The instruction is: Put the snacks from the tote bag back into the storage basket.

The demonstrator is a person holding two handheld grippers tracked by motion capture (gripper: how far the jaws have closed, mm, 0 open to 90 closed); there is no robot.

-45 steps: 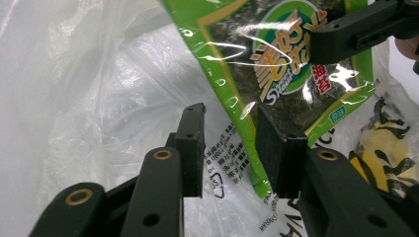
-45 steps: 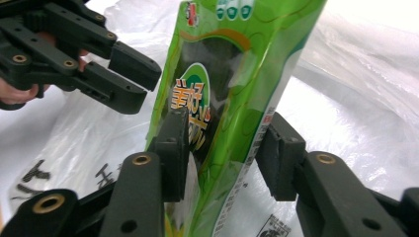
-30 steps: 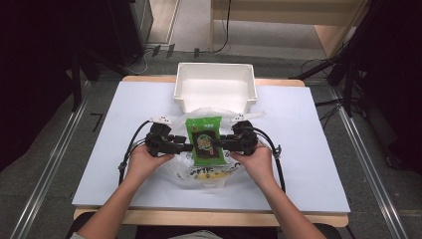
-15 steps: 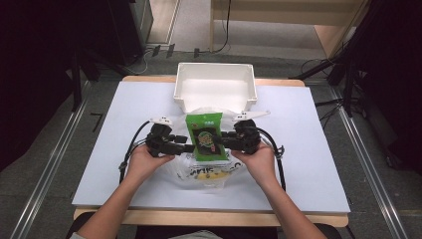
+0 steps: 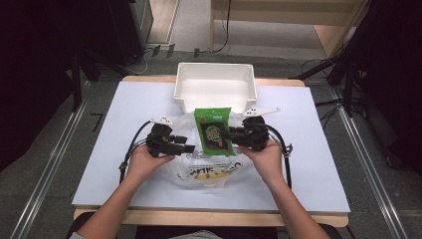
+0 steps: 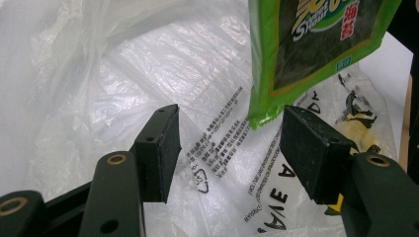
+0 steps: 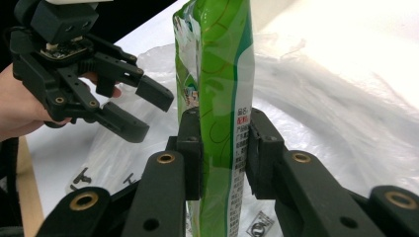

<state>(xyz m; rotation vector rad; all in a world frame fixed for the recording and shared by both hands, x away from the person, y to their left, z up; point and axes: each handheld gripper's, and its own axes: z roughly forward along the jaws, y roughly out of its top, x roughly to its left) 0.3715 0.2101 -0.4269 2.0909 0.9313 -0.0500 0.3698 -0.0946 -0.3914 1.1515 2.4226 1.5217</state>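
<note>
— What have you got nearest your side of the table?

— Both my hands, one on each tool, over a clear plastic bag point(image 5: 209, 167) with black print that lies crumpled on the white table point(image 5: 318, 164). My left gripper point(image 5: 189, 148) hangs over the bag's left part. Its jaws have just been opening and now stand spread, with nothing pressed between them.

— And the packet?

— The green snack packet point(image 5: 215, 131) is pinched in my right gripper point(image 5: 226, 135), both pads pressed flat on its side. It is lifted clear of the bag, its lower corner just beside my left gripper's far jaw, seen from the left gripper view, not touching that I can tell.

— Beyond that?

— A white bin point(image 5: 215, 88) at the table's far edge, just behind the packet's top.
</note>
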